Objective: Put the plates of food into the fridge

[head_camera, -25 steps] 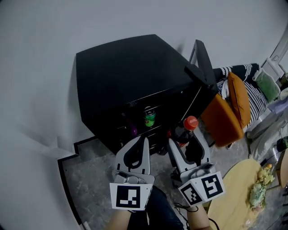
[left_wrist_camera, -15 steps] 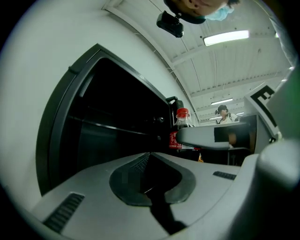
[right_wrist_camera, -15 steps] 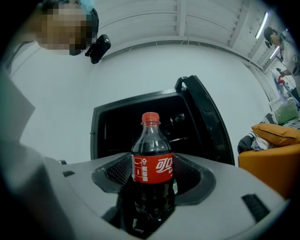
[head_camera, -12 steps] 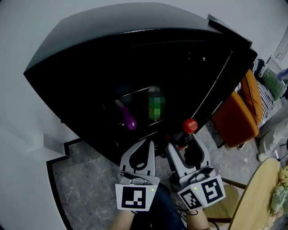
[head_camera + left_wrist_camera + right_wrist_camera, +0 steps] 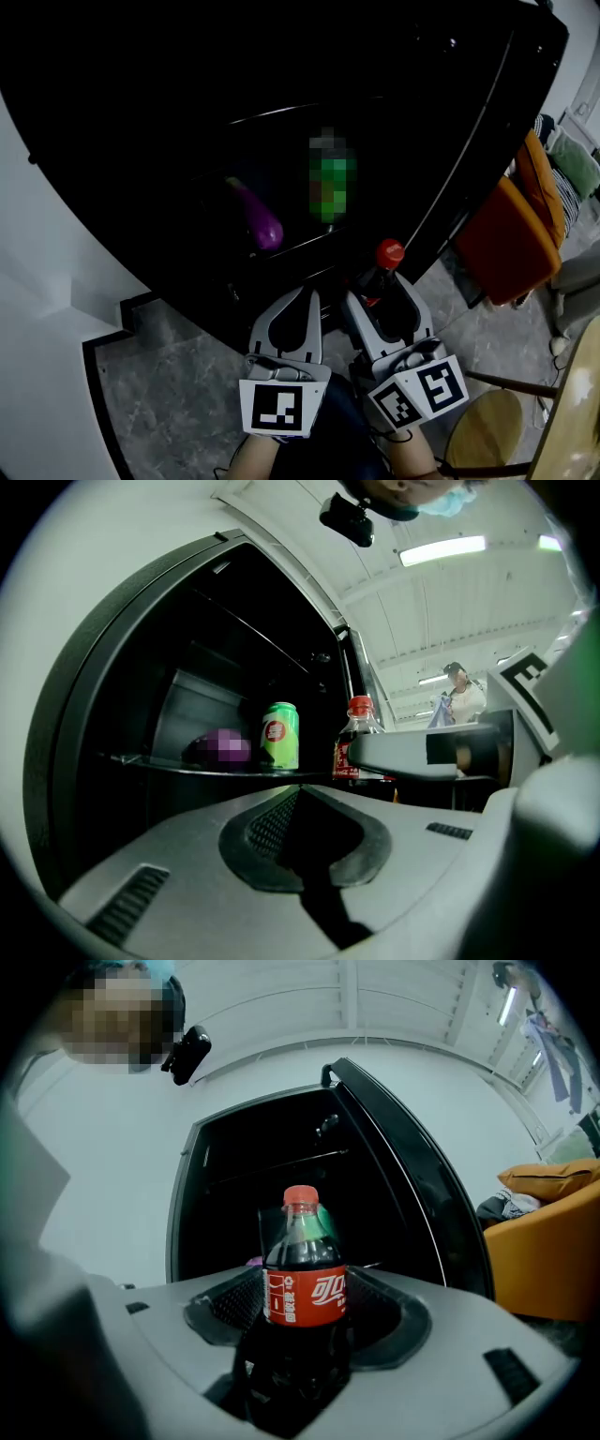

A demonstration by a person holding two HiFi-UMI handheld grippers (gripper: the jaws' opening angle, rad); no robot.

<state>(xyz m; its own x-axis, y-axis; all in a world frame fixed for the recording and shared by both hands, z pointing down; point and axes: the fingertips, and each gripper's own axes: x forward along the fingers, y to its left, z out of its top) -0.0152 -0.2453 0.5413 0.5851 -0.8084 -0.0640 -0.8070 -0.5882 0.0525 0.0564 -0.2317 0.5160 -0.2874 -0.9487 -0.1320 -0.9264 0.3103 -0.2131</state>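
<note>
A black fridge [image 5: 187, 112] stands with its door [image 5: 506, 141] swung to the right. On its glass shelf [image 5: 169, 761] lie a purple eggplant [image 5: 258, 217] and a green can [image 5: 331, 187]. My right gripper [image 5: 380, 305] is shut on a cola bottle [image 5: 305, 1288] with a red cap, upright, just in front of the fridge's opening. My left gripper [image 5: 305, 298] is beside it on the left, shut, and holds nothing. No plate of food shows in any view.
An orange chair [image 5: 506, 244] stands right of the fridge door. A round wooden stool [image 5: 487, 431] and a wooden table edge [image 5: 581, 403] are at the lower right. Grey stone floor [image 5: 178, 394] and a white wall [image 5: 37, 356] lie to the left.
The fridge has come much closer and now fills the head view. Both grippers keep their places low in the view, the bottle still in the right one.
</note>
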